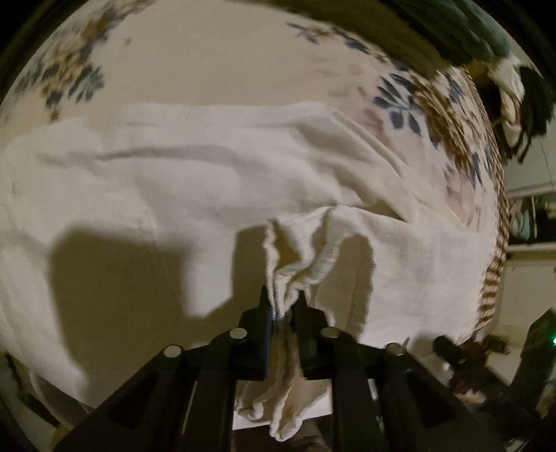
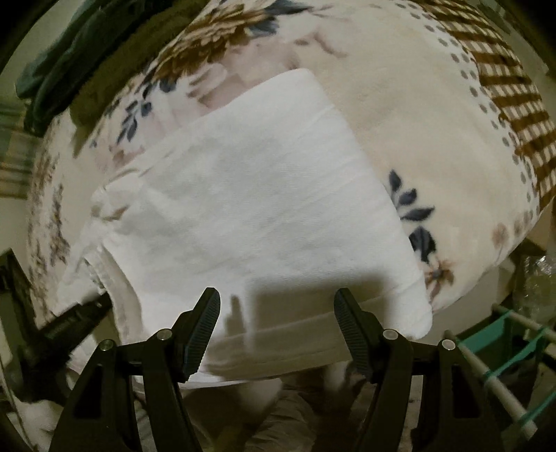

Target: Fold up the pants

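White pants (image 1: pixel 208 180) lie spread across a cream floral blanket (image 1: pixel 215 62). My left gripper (image 1: pixel 283 295) is shut on a bunched, gathered edge of the pants, which hangs down between the fingers. In the right wrist view the pants (image 2: pixel 250 208) lie as a flat folded panel on the blanket (image 2: pixel 417 121). My right gripper (image 2: pixel 278 302) is open and empty, its fingers hovering over the near edge of the pants.
Dark green fabric lies at the blanket's far edge (image 1: pixel 451 31) and also shows in the right wrist view (image 2: pixel 69 59). A teal and white rack (image 2: pixel 514 351) stands at the lower right. The blanket has a brown checked border (image 2: pixel 504 80).
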`<state>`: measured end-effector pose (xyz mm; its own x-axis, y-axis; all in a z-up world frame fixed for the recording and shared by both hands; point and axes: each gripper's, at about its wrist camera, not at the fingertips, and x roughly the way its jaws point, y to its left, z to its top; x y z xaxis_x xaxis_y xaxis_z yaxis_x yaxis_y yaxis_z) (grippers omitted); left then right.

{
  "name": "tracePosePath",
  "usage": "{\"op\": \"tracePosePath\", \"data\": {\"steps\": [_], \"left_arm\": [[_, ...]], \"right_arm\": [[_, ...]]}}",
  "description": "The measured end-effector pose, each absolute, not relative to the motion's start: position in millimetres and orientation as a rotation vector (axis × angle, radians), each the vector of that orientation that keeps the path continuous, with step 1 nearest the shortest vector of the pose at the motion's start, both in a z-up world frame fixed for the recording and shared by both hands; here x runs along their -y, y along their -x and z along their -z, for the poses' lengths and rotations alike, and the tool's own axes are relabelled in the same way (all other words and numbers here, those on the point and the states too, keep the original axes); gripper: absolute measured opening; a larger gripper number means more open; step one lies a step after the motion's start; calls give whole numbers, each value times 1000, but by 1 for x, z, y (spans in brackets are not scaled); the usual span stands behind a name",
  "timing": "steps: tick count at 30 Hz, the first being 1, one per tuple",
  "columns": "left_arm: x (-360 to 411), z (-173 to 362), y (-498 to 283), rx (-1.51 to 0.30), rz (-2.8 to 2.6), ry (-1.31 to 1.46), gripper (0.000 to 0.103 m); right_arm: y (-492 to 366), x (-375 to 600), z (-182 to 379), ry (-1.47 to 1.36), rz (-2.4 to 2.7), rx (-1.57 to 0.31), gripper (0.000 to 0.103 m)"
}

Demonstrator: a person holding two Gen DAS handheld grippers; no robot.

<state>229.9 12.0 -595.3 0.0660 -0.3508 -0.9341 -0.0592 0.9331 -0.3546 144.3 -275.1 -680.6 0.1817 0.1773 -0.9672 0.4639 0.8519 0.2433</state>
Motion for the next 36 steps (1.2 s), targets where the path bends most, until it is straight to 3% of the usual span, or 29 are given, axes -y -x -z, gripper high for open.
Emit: {"op": "tracePosePath", "data": {"steps": [2,4,5,9,12,13,14,15,23,26,28,31,36], "left_arm": [[-21,594,-233,-1525,215,412,33],[-31,583,-232,-1498,186,473,63],[-34,574,-230,-1472,182,487,66],[-18,549,-226,-1400,228,419,66],[11,559,-231,-1417,244,292,66],[23,568,-234,-1430,239,222,61],[24,573,-236,-1433,227,181,49],[27,579,-239,-1433,208,128,15],[-2,598,-240,-1443,194,212,16],[-4,592,-240,-1458,189,214,23],[-3,581,-237,-1447,164,174,35],[1,566,-233,-1415,160,122,69],[-6,536,-218,-1386,109,79,72]], "right_arm": [[-149,268,680,-492,226,-1416,71],[-154,259,680,-414,225,-1434,84],[-156,255,679,-378,223,-1436,85],[-161,244,681,-329,216,-1447,86],[-162,241,684,-349,204,-1459,86],[-163,240,685,-344,208,-1465,86],[-163,239,686,-340,210,-1467,86],[-162,238,687,-338,211,-1469,86],[-168,239,694,-295,231,-1491,86],[-170,237,694,-296,229,-1492,96],[-170,235,693,-276,243,-1482,97],[-172,228,687,-226,258,-1449,99],[-171,220,665,-193,258,-1415,100]]}}
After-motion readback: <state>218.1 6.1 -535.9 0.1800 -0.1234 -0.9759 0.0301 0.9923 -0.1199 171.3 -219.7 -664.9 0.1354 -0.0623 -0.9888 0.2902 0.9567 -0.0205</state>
